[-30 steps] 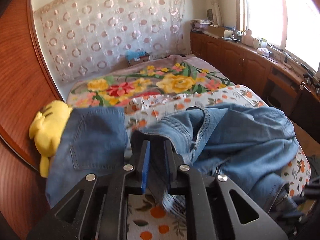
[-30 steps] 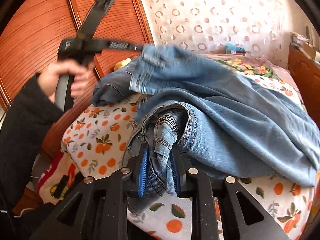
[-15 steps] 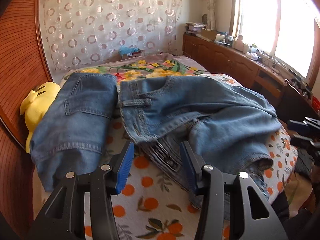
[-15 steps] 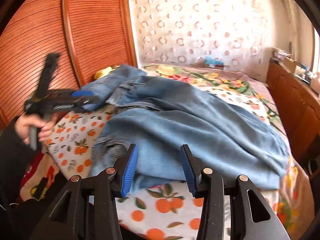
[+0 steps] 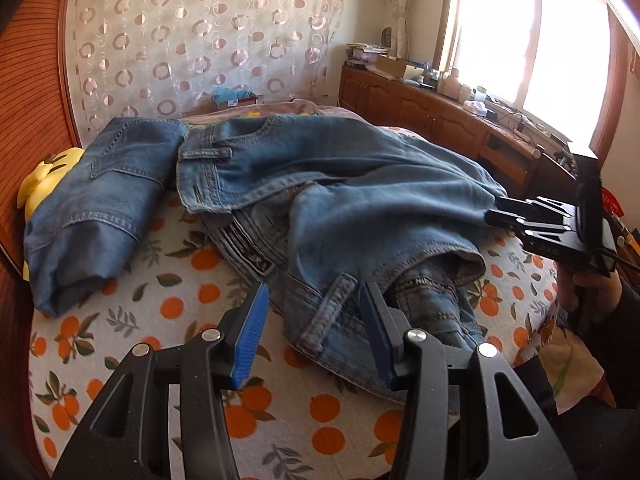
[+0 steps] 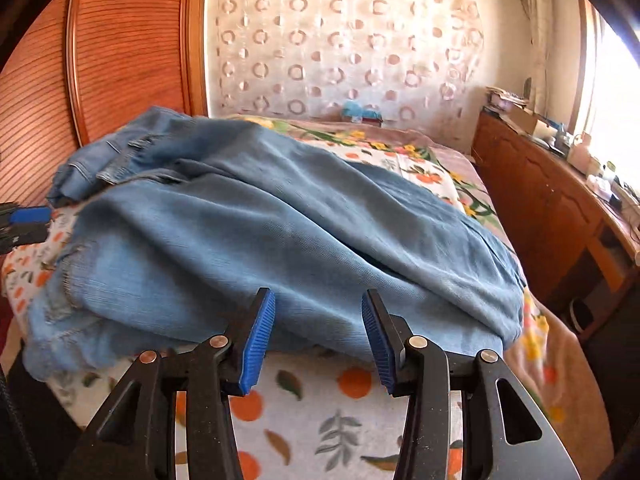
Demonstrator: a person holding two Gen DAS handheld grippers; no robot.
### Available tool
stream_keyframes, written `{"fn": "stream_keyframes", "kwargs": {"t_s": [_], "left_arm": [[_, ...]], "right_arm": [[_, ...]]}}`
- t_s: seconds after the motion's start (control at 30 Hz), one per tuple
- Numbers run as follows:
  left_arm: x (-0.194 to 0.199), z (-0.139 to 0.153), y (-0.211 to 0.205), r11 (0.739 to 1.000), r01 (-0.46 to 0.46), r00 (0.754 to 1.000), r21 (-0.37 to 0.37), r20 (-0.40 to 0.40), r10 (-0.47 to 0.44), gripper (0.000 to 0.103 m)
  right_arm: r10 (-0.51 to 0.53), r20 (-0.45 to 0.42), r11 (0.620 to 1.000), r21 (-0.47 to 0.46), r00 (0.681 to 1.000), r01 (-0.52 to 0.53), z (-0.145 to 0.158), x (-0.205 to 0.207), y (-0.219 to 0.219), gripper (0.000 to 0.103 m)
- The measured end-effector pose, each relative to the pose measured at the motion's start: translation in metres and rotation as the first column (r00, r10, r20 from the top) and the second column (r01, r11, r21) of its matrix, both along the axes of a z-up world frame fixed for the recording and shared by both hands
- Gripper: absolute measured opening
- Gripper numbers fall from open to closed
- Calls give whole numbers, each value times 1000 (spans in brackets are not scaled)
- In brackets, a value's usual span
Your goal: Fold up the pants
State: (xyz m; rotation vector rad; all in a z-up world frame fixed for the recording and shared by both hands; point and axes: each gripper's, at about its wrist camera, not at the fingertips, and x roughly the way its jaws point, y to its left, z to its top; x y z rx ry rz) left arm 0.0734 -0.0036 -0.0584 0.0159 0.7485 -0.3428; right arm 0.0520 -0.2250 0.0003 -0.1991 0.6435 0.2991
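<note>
The jeans (image 5: 360, 184) lie in a loose heap across the bed (image 5: 280, 412), on a sheet printed with oranges. Their waistband with its belt loops faces the near edge, and the legs are thrown back over the top toward the far side. A second, folded pair of jeans (image 5: 100, 200) rests just beside them, up against a yellow soft toy (image 5: 44, 176) by the wooden wardrobe (image 6: 120, 52).

The left gripper (image 5: 314, 320) hangs over the near edge of the heap, its jaws standing apart after just opening, a belt loop and waistband below the gap but not pinched. The right gripper (image 6: 318, 328) sits at the other side of the heap, its jaws likewise just opened and spread, the denim lying beyond the blue pads and nothing clamped.

A person's hand (image 5: 588, 292) in a dark sleeve holds the right gripper's handle. Behind the bed hangs a curtain with ring patterns (image 5: 208, 44), and a low wooden cabinet (image 5: 440, 116) runs under the bright window (image 5: 532, 36).
</note>
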Motion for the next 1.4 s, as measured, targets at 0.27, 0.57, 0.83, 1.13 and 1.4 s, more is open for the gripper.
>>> {"fn": "stream_keyframes", "kwargs": {"t_s": [0.27, 0.57, 0.83, 1.13, 1.4], "left_arm": [[-19, -5, -14, 1000, 12, 1000, -12, -13, -12, 49], [-33, -6, -48, 996, 92, 995, -10, -23, -92, 49], [-34, -21, -67, 991, 132, 989, 8, -72, -131, 49], [-30, -34, -66, 985, 173, 979, -13, -107, -173, 25], [-31, -16, -55, 987, 156, 986, -31, -49, -158, 12]], "right_arm": [[-28, -18, 1000, 9, 999, 28, -8, 9, 10, 47], [-50, -25, 997, 62, 998, 52, -1, 4, -38, 47], [-59, -34, 995, 77, 998, 62, -1, 4, -42, 47], [-85, -54, 996, -5, 995, 85, 4, -3, -66, 52], [-95, -77, 991, -103, 992, 87, -4, -3, -101, 56]]}}
